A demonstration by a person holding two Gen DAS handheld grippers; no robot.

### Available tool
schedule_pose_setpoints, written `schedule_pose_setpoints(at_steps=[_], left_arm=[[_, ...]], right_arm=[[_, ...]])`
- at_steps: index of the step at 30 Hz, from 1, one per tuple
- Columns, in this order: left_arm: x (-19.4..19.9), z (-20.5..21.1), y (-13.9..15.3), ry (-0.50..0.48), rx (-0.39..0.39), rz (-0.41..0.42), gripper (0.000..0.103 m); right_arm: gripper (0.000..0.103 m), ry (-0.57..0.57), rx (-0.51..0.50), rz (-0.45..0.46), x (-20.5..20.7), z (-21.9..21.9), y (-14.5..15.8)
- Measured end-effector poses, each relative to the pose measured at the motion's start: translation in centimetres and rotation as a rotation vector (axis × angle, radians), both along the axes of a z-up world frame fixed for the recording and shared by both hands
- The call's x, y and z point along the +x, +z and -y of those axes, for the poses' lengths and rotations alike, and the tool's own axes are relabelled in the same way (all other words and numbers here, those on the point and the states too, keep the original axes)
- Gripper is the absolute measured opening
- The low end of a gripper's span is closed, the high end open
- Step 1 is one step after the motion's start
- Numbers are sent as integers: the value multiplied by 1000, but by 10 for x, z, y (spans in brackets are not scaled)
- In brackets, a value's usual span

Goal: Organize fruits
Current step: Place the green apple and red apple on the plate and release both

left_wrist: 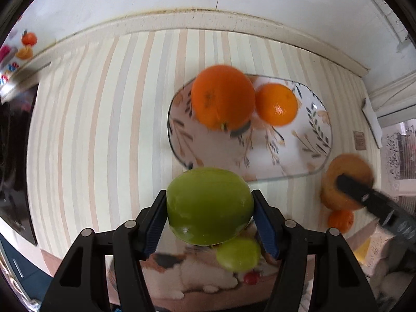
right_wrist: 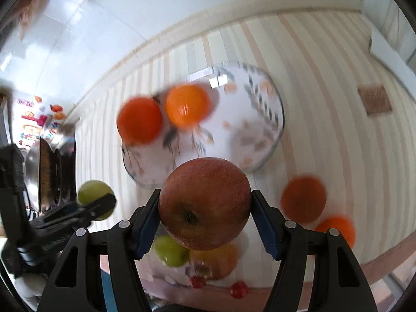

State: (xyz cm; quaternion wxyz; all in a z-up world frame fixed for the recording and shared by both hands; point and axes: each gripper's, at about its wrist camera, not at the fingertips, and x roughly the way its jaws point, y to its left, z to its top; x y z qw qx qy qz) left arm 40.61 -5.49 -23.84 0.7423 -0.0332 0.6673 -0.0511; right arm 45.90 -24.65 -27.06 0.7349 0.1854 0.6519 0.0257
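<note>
Item, left gripper [left_wrist: 209, 208]: jaws closed on a green apple [left_wrist: 210, 205], pads bearing on its two flanks, held above the striped tablecloth [left_wrist: 104, 130] just short of the near rim of the glass plate [left_wrist: 322, 119]. Item, right gripper [right_wrist: 205, 205]: jaws closed on a red apple [right_wrist: 205, 202], calyx end toward the camera, likewise carried near the plate's [right_wrist: 275, 130] near edge. Item, plate contents: large orange [left_wrist: 223, 96] and smaller orange [left_wrist: 277, 104], touching, crowded toward the far left part; the rest of the floral surface is bare. Item, loose fruit on the cloth: second green apple [left_wrist: 239, 253] below the held one; two oranges [right_wrist: 304, 199] to the right of the plate; a yellowish fruit [right_wrist: 215, 260] and small red cherries [right_wrist: 239, 290] near the table edge. Risks, as judged: both grippers converge on one plate, so a collision of fingers or fruit over the rim is likely if both release together. Smooth round apples gripped at two narrow contacts may rotate or slip. An apple released high or on the sloped rim may roll, strike the oranges, or leave the plate. Motion blur in both views suggests speed, which worsens placement.
</note>
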Motion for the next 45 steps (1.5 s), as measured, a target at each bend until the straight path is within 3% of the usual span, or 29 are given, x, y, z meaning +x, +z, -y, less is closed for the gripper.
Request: schedule_pose_setpoints(at_steps=[13,21,26,28,32,39,45], left_arm=[[35,3,-49,14,-6,-101,61],[41,10,-65,11,35,-109,61],[45,7,-65,32,26,-127,61],[47,5,-65,48,7,-121,65],[47,3,-53,52,7,-91,85],[42,1,-27,48,10,-49,86],[31,2,-11,46,27,-19,86]], right_arm=[[69,-17,-81,-101,110,23,-59],[69,1,-104,-150,129,16,-83],[70,-39,-63,-170,130,25,-90],[71,-34,-56,-172,128,24,-90],[91,-25,-51,-159,125,25,-79],[95,21,-105,-111,109,18,-40],[95,83,-168,-71,69,4,-13]])
